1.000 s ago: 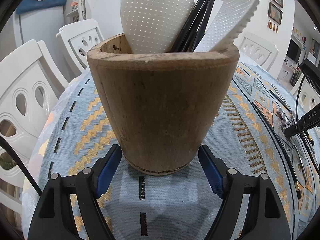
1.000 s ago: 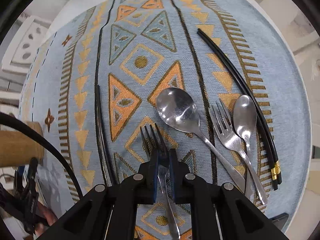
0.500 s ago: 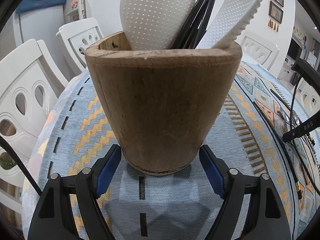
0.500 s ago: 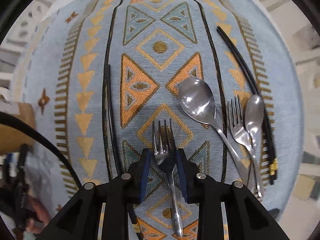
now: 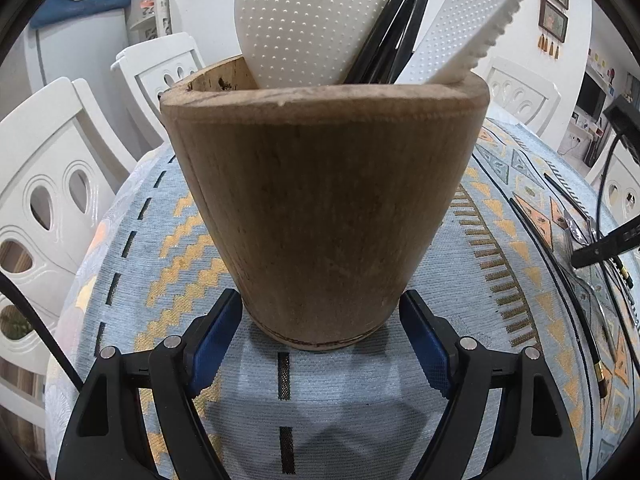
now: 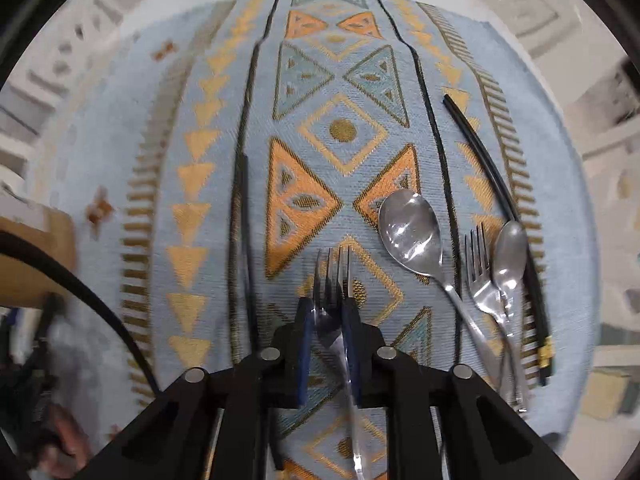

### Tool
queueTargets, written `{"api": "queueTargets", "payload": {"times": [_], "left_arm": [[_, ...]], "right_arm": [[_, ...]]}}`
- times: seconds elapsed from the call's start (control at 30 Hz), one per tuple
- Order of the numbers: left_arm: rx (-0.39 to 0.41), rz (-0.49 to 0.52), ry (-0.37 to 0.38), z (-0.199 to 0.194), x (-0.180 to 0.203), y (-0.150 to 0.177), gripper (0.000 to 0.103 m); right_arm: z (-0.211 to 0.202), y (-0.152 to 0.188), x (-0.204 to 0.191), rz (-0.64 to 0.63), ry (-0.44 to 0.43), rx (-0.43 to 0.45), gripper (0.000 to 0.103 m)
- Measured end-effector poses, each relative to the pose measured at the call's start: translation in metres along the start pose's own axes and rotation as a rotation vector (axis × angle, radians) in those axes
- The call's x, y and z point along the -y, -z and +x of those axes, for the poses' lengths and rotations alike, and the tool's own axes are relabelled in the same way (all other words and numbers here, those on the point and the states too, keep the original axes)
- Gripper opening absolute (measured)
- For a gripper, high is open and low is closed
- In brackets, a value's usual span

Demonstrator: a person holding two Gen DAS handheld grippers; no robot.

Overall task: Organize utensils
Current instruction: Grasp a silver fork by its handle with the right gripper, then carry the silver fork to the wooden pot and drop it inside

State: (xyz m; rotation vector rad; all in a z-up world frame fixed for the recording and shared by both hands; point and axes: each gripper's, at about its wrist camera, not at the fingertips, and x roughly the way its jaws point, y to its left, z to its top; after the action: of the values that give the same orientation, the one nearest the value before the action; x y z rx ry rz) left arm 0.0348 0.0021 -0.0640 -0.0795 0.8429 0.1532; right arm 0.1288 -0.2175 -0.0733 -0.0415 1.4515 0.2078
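My left gripper (image 5: 320,338) stood apart, opening, pads flanking wooden holder (image 5: 324,208) base without pressing; holder on surface (image 5: 160,248). Right of holder, my right gripper (image 6: 327,326) closing on fork (image 6: 332,280). Judged: pinch neck squarely, lift level, lower handle-first into holder.

Black hand-held gripper (image 6: 326,320): blue pads (image 5: 210,346), silver screws (image 5: 172,342).
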Motion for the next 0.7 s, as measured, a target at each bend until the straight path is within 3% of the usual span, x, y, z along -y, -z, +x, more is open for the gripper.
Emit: {"api": "queueTargets", "payload": {"times": [0.03, 0.17, 0.27, 0.4, 0.53, 0.7], "left_arm": [[0.0, 0.001, -0.001, 0.0, 0.0, 0.0, 0.081], [-0.001, 0.002, -0.002, 0.0, 0.001, 0.001, 0.081], [-0.001, 0.002, -0.003, 0.0, 0.001, 0.001, 0.081], [-0.001, 0.004, -0.005, 0.0, 0.001, 0.0, 0.081], [-0.001, 0.003, -0.004, 0.0, 0.001, 0.0, 0.081], [-0.002, 0.002, -0.003, 0.001, 0.001, 0.001, 0.081]], "right_arm": [[-0.001, 0.001, 0.006, 0.021, -0.04, -0.018, 0.008], [0.001, 0.004, 0.034, 0.06, -0.001, -0.036, 0.008], [-0.002, 0.007, 0.048, 0.115, -0.05, -0.034, 0.007], [-0.008, 0.012, 0.046, 0.058, -0.101, -0.043, 0.008], [0.005, -0.004, 0.032, 0.008, -0.076, -0.061, 0.021], [0.028, -0.015, 0.026, 0.002, -0.047, -0.098, 0.028]]}}
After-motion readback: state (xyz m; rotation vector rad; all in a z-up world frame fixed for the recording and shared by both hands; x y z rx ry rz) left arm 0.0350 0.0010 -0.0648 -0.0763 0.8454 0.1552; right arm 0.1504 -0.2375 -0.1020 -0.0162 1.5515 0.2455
